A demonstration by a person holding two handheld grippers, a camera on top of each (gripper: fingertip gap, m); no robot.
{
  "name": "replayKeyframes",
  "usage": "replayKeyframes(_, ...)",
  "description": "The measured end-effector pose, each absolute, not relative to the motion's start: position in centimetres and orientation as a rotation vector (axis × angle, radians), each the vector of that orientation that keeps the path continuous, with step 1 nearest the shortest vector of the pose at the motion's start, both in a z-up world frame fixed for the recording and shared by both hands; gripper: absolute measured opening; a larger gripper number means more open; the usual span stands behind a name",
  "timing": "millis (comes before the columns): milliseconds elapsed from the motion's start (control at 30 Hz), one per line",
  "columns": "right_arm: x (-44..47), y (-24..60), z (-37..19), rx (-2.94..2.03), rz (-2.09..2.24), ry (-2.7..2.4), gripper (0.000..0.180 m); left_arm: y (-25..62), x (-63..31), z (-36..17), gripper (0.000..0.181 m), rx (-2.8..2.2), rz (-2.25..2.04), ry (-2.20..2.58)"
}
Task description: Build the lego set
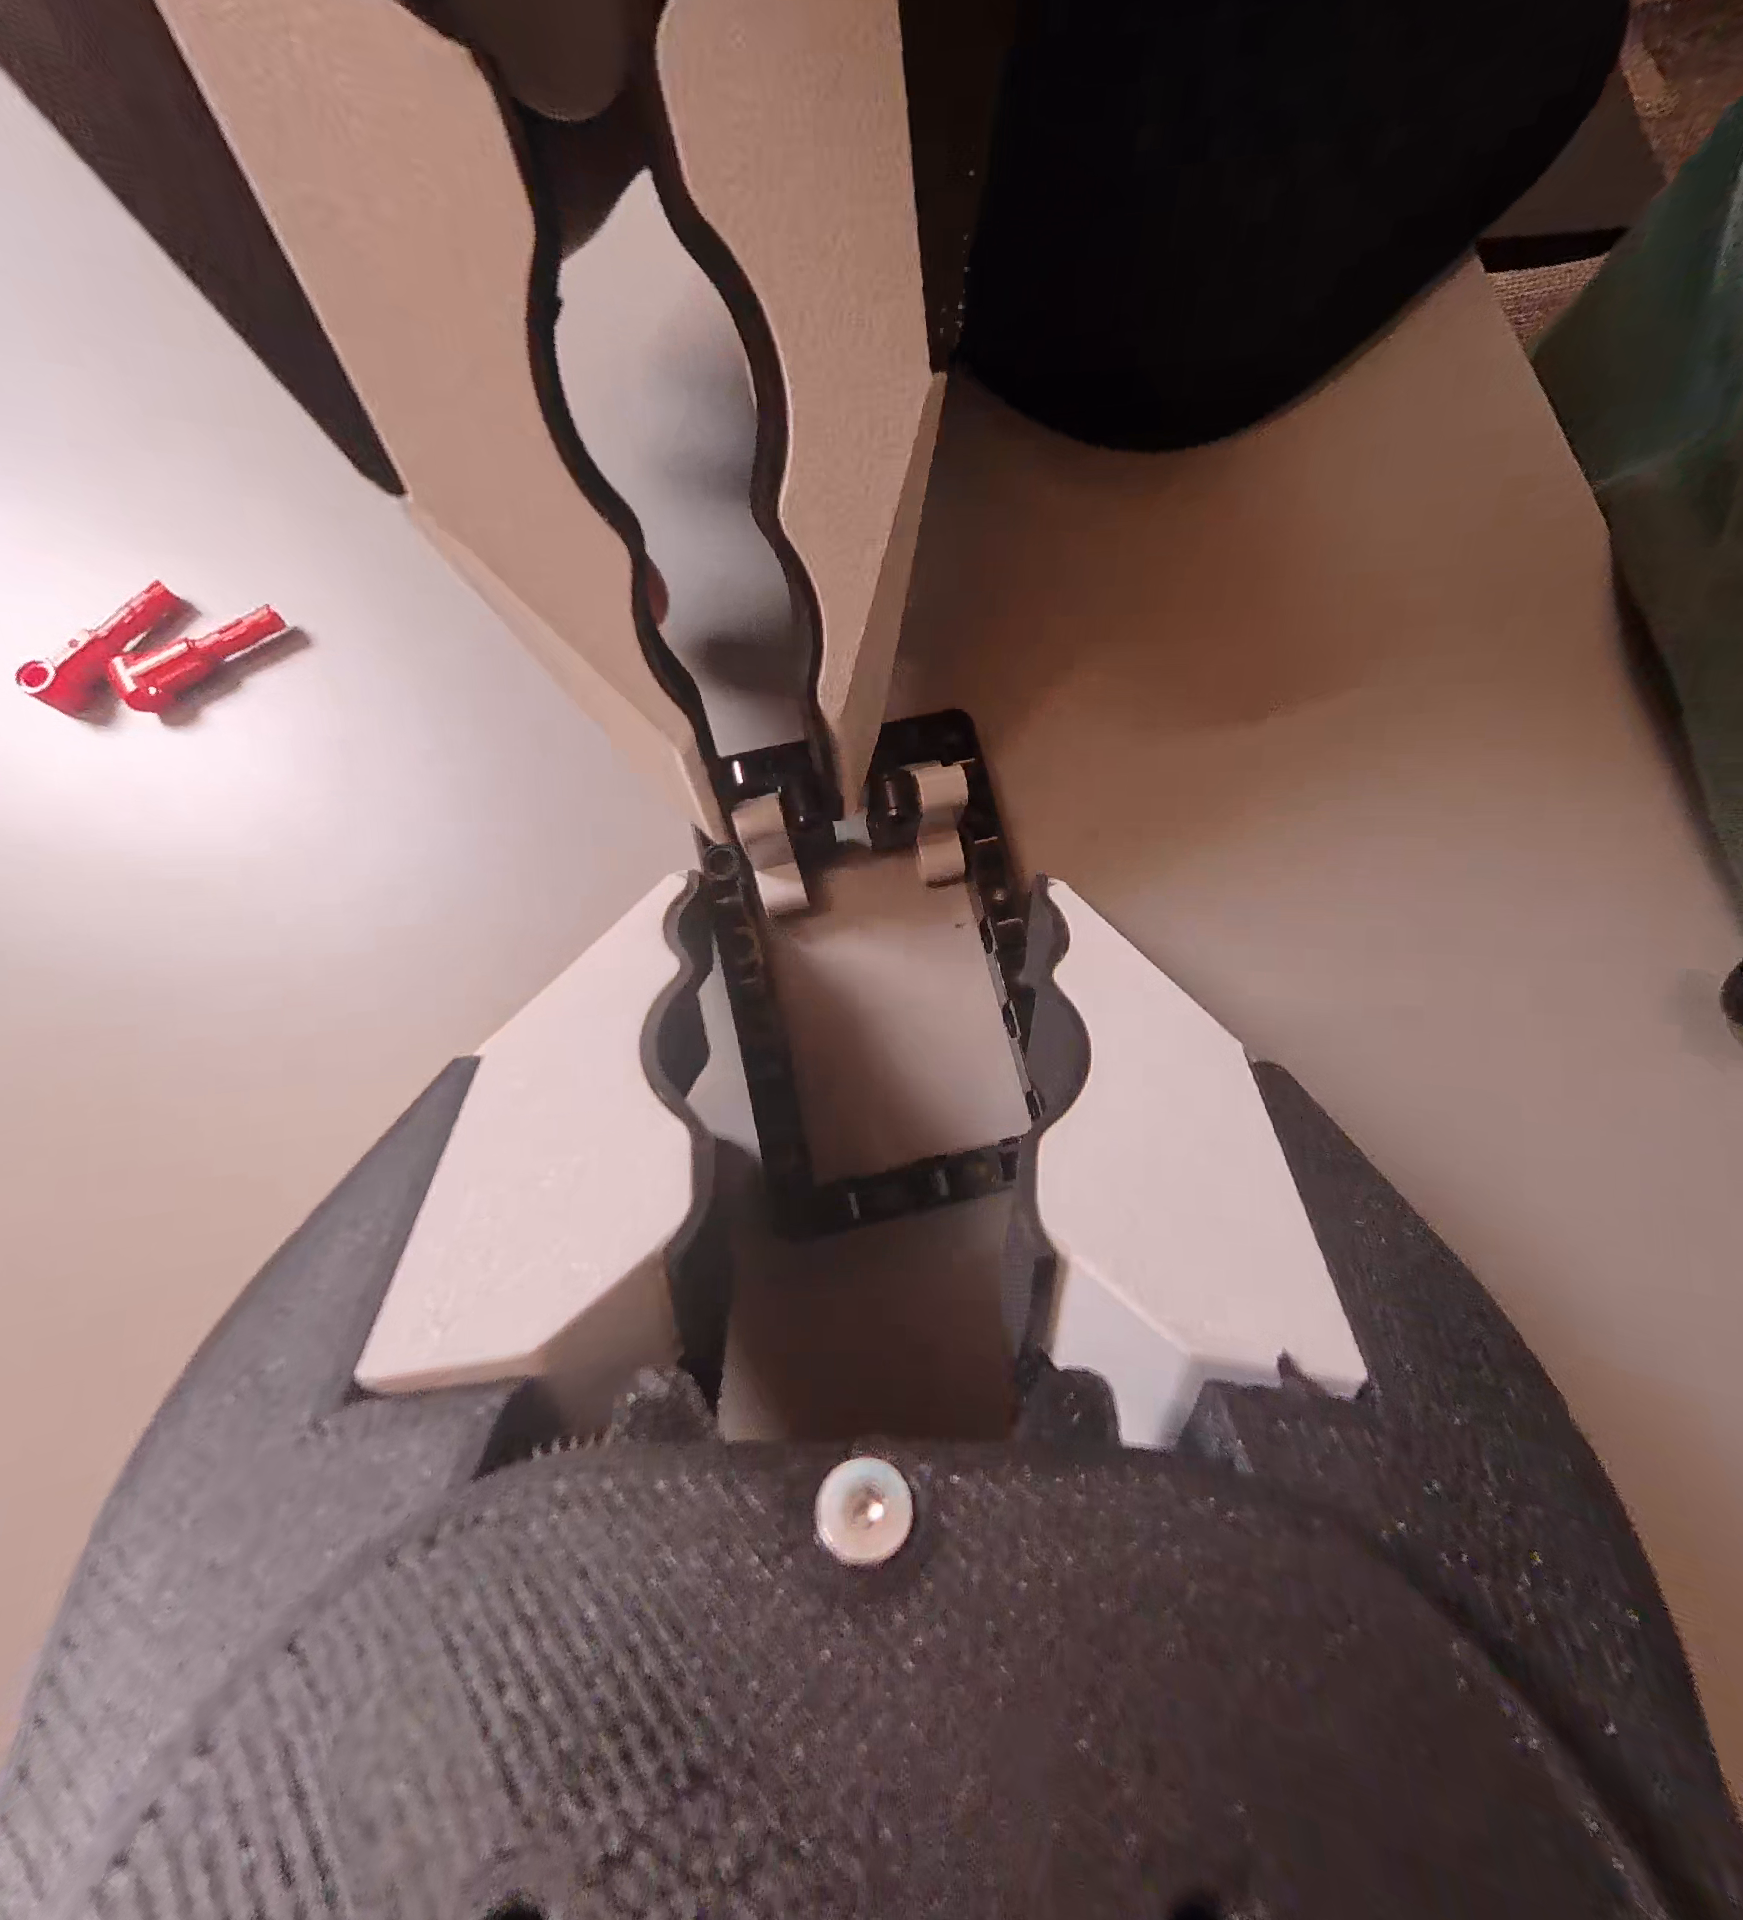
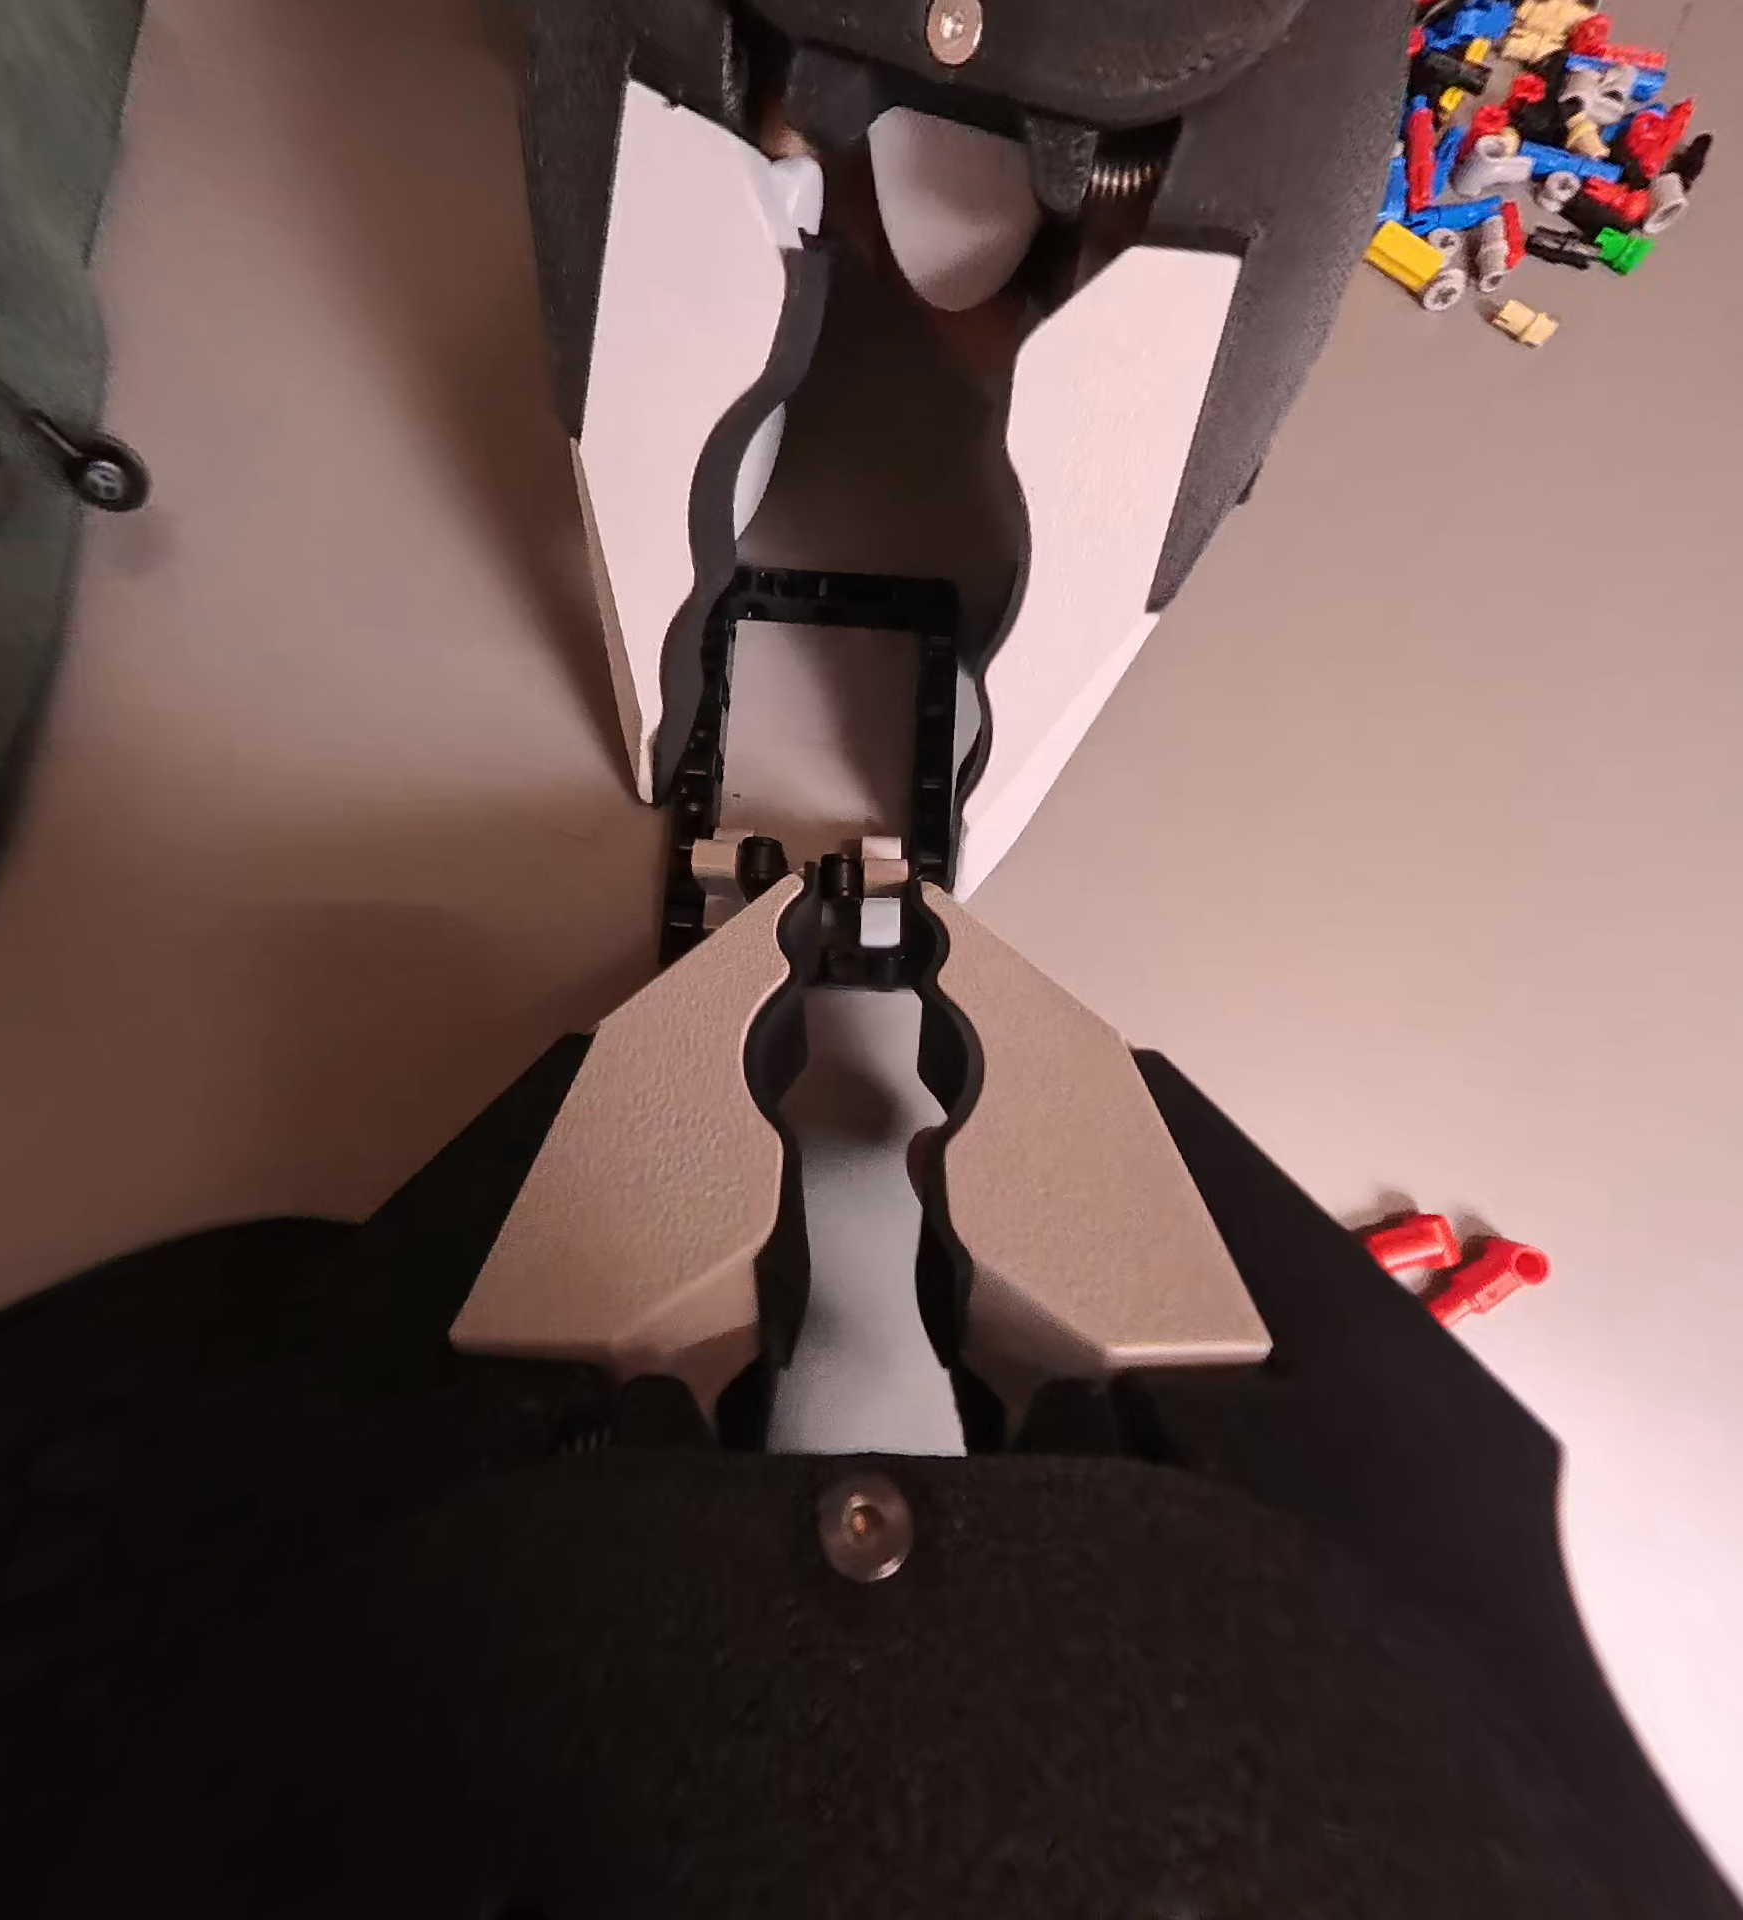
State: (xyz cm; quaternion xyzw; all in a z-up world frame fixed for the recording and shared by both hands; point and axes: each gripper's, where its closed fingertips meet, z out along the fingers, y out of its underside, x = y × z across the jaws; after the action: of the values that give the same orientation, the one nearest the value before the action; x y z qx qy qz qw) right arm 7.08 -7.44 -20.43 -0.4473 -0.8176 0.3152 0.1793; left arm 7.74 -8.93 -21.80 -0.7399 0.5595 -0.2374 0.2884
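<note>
Black frame [image 1: 888, 1049], open in the middle, sits clamped by its long sides in the left gripper [image 1: 872, 904] while the right gripper [image 2: 856, 904] pinches a grey connector [image 2: 877, 883] at its far end. Little is built: two red pins [image 1: 155, 665] and the loose parts pile [image 2: 1542, 156] wait on the table [image 1: 1262, 831], with free room either side.

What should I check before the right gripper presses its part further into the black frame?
1. Left gripper clamps the frame on both long sides: ok.
2. Right gripper is closed on the small part at the frame's end: ok.
3. Part lined up with its hole: cannot tell, the fingers hide it.
4. Both grey connectors sit in the frame: ok.
5. Red pins lie loose on the table, clear of both grippers: ok.
6. Spare parts pile is out of the way: ok.
</note>
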Motion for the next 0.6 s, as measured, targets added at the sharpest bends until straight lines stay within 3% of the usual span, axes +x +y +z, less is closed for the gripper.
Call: replayKeyframes(600,6.93,-7.41,-20.45,-1.341,0.888,-2.199,0.014,-9.01,7.80,-21.70,0.061,-1.953,-0.670,1.512)
